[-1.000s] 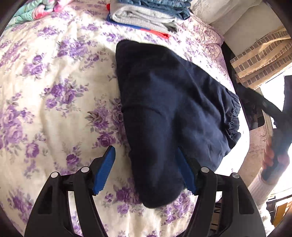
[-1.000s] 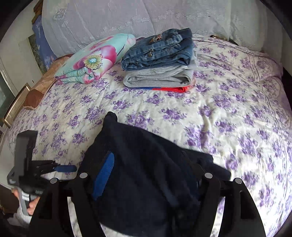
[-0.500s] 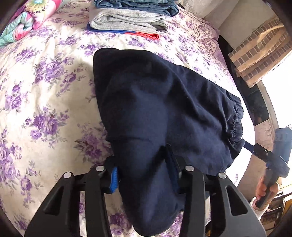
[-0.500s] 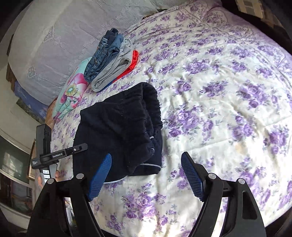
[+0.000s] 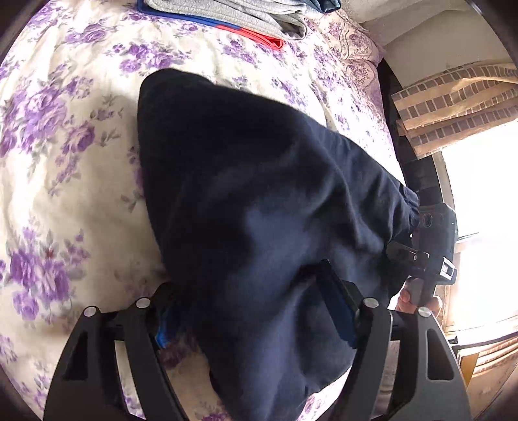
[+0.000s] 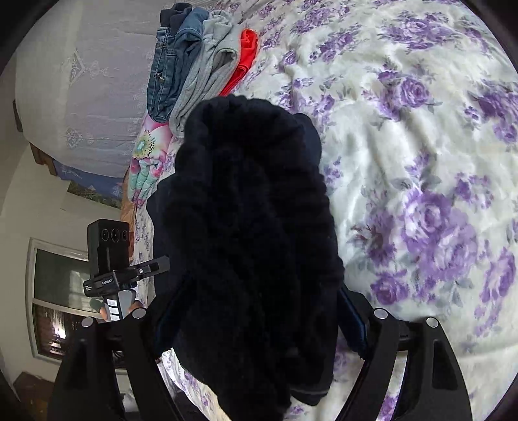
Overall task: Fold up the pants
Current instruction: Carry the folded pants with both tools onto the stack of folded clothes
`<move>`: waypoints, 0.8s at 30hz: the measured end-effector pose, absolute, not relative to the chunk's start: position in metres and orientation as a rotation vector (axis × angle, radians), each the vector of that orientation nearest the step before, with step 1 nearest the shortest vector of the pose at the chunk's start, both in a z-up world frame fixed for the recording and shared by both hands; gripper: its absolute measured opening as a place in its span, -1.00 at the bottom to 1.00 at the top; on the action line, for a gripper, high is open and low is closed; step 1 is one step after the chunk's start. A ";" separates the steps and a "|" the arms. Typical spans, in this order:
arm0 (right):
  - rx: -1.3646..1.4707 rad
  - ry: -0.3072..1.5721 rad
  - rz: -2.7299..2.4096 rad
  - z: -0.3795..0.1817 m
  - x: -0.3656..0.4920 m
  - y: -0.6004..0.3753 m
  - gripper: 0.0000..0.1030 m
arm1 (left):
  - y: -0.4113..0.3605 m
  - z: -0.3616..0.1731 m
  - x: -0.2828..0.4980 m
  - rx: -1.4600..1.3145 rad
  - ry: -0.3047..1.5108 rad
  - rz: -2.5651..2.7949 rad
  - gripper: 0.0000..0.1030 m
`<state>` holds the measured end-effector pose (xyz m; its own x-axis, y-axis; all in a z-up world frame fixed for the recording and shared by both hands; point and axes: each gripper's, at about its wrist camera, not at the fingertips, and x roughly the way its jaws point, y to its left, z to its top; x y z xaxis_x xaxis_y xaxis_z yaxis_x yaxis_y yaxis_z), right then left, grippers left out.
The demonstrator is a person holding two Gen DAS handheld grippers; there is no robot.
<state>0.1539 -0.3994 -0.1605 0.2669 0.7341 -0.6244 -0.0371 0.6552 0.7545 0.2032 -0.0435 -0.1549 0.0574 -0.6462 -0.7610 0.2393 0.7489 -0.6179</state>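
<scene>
The folded navy pants [image 5: 259, 200] lie on the floral bedspread [image 5: 64, 162]. My left gripper [image 5: 252, 311] is shut on the near end of the pants, which bulge between its blue pads. The other gripper [image 5: 433, 246] shows at the pants' elastic waistband end on the right. In the right wrist view the pants [image 6: 249, 220] fill the middle, and my right gripper [image 6: 259, 320] is shut on their gathered waistband end. The left gripper [image 6: 113, 259] shows at the left in the right wrist view.
A stack of folded jeans, grey and red clothes [image 6: 200, 61] lies at the far side of the bed, also in the left wrist view [image 5: 226, 13]. A flowered pillow [image 6: 145, 162] lies beside it. A curtain and bright window [image 5: 469, 129] are past the bed edge.
Both grippers have closed on opposite ends of the pants. The right gripper was open beside the waistband half a second ago and now grips it. The cameras have moved closer to the fabric.
</scene>
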 end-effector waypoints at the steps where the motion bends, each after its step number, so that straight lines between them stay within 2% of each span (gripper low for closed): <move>1: 0.694 1.182 0.581 -0.158 0.159 -0.396 0.67 | -0.049 -0.157 0.209 -0.362 1.369 -0.690 0.40; 2: 0.661 1.170 0.564 -0.155 0.161 -0.391 0.58 | -0.053 -0.156 0.211 -0.358 1.368 -0.670 0.40; 3: 0.598 1.161 0.523 -0.149 0.161 -0.386 0.23 | -0.056 -0.150 0.209 -0.326 1.355 -0.636 0.25; 4: 0.541 1.148 0.500 -0.142 0.157 -0.381 0.14 | -0.062 -0.142 0.201 -0.262 1.323 -0.606 -0.03; 5: 0.496 1.124 0.490 -0.133 0.150 -0.376 -0.09 | -0.067 -0.133 0.192 -0.200 1.283 -0.587 -0.19; 6: 0.461 1.096 0.479 -0.123 0.143 -0.374 -0.20 | -0.072 -0.122 0.182 -0.140 1.241 -0.568 -0.46; 7: 0.434 1.065 0.471 -0.111 0.136 -0.370 -0.23 | -0.075 -0.111 0.171 -0.102 1.203 -0.564 -0.59; 11: 0.321 0.964 0.466 -0.063 0.117 -0.348 -0.28 | -0.076 -0.064 0.142 -0.062 1.092 -0.587 -0.61; 15: 0.306 0.949 0.507 -0.023 0.138 -0.336 -0.28 | -0.068 -0.029 0.156 -0.081 1.102 -0.564 -0.61; 19: 0.342 0.971 0.556 0.025 0.204 -0.327 -0.28 | -0.052 0.007 0.216 -0.127 1.141 -0.492 -0.61; 24: 0.311 0.947 0.529 0.095 0.334 -0.288 -0.28 | -0.041 0.076 0.328 -0.121 1.116 -0.350 -0.61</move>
